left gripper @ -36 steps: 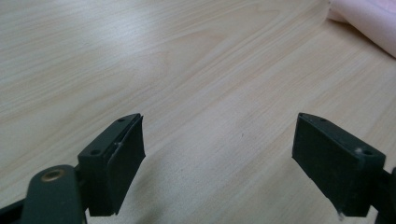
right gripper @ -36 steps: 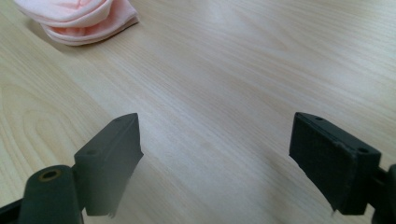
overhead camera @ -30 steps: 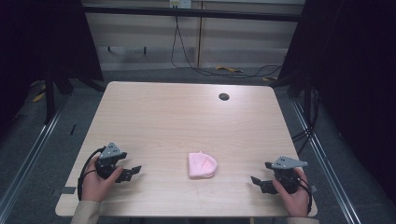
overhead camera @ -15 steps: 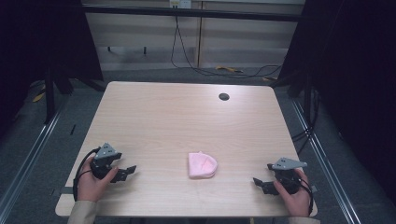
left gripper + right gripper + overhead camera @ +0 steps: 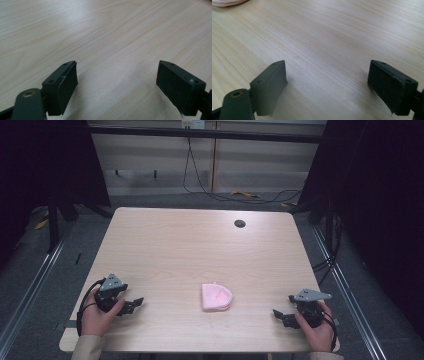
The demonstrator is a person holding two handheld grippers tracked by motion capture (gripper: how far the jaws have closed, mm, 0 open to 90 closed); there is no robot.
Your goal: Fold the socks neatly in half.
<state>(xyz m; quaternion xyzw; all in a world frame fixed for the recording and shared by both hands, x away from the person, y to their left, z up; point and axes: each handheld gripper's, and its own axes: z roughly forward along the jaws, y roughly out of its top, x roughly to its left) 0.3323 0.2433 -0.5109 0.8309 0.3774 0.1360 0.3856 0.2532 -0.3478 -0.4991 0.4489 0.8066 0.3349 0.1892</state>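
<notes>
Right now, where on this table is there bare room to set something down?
Most of the table is bare: the far half up to the dark round hole, and the strips between the pink cloth and each gripper, left and right. Nowhere is crowded.

- You work at a light wooden table (image 5: 165, 245) with rounded corners; a small dark round hole (image 5: 240, 223) sits near its far edge.
- Your table stands on a grey floor (image 5: 45, 280), with metal rails (image 5: 30, 292) running along both sides.
- Beyond the far edge you face a pale wall panel (image 5: 150, 150) crossed by a dark horizontal bar (image 5: 210, 133).
- Black cables (image 5: 192, 175) hang down the wall and trail over the floor.
- Dark curtains (image 5: 380, 195) close in both sides of your space.
</notes>
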